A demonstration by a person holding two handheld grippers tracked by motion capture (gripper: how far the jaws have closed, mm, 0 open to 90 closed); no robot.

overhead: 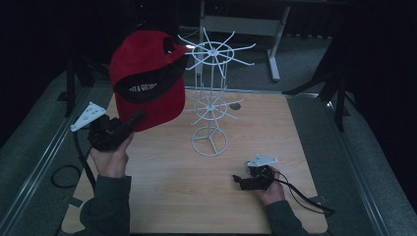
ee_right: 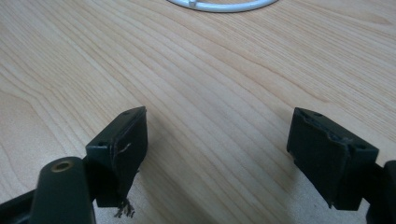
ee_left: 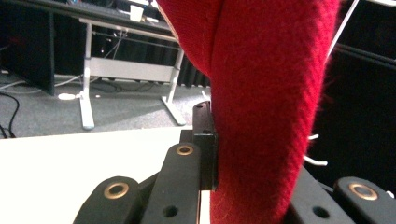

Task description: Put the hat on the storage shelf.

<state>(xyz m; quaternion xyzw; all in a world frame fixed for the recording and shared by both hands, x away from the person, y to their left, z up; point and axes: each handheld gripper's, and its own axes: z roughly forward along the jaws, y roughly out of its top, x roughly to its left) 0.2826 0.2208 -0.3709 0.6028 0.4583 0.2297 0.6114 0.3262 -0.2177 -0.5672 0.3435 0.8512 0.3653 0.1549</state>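
A red cap (overhead: 147,78) with a black band inside hangs in the air at the left, held up by its brim in my left gripper (overhead: 133,119). The left gripper view shows the red cap (ee_left: 266,102) pinched between the jaws, so that gripper is shut on it. A white wire rack (overhead: 212,93) with two tiers of spokes stands on a ring base at the table's middle, just right of the cap. My right gripper (overhead: 240,180) rests low over the wooden table (overhead: 196,196) at the front right. Its jaws stand wide apart in the right gripper view (ee_right: 217,140), with nothing between them.
The rack's white ring base (ee_right: 219,4) lies ahead of the right gripper. A white-legged desk (overhead: 246,24) stands beyond the table on the grey carpet. Black cables (overhead: 305,196) trail from both grippers off the table's edges.
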